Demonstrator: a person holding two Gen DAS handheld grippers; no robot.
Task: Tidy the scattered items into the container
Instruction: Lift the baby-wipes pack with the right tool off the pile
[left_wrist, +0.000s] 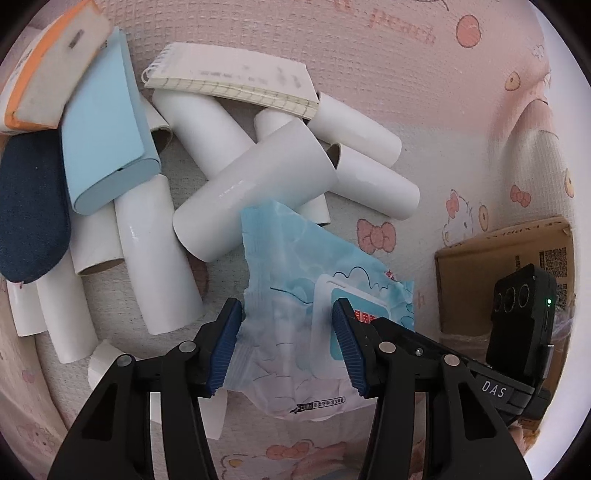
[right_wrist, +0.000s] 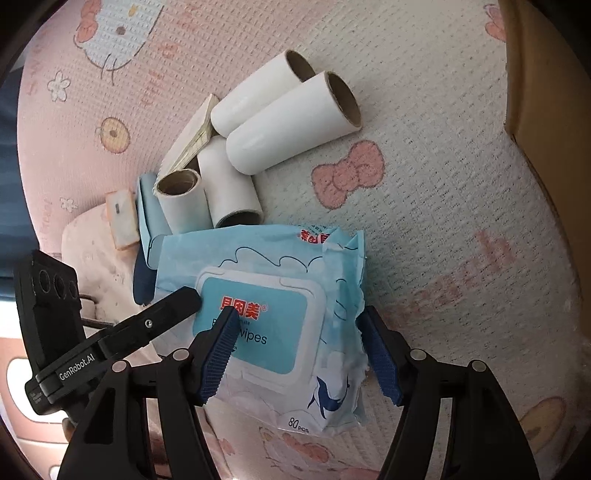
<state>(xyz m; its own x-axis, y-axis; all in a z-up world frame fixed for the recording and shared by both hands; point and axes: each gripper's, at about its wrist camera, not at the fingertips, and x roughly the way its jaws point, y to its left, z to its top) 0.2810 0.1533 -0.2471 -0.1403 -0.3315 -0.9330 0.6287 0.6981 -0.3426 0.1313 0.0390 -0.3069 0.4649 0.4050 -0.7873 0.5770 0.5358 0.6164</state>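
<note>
A light-blue pack of wet wipes (left_wrist: 291, 258) (right_wrist: 258, 258) is crumpled between my left gripper's (left_wrist: 288, 307) blue pads, which press on it, one pad on the white lid side. My right gripper (right_wrist: 299, 313) straddles the same pack with its jaws wide. Its left pad lies over the lid and its right pad sits by the torn right edge without squeezing it. One black finger of the left gripper (right_wrist: 177, 302) touches the lid's left edge. The cardboard box (left_wrist: 506, 266) (right_wrist: 546, 92) stands to the right.
Several white paper tubes (left_wrist: 255, 184) (right_wrist: 291, 125) lie heaped on the pink cartoon mat (left_wrist: 369, 55), with a spiral notepad (left_wrist: 229, 77), a light-blue case (left_wrist: 107, 136), a dark-blue pouch (left_wrist: 29, 214) and an orange-edged block (left_wrist: 48, 70).
</note>
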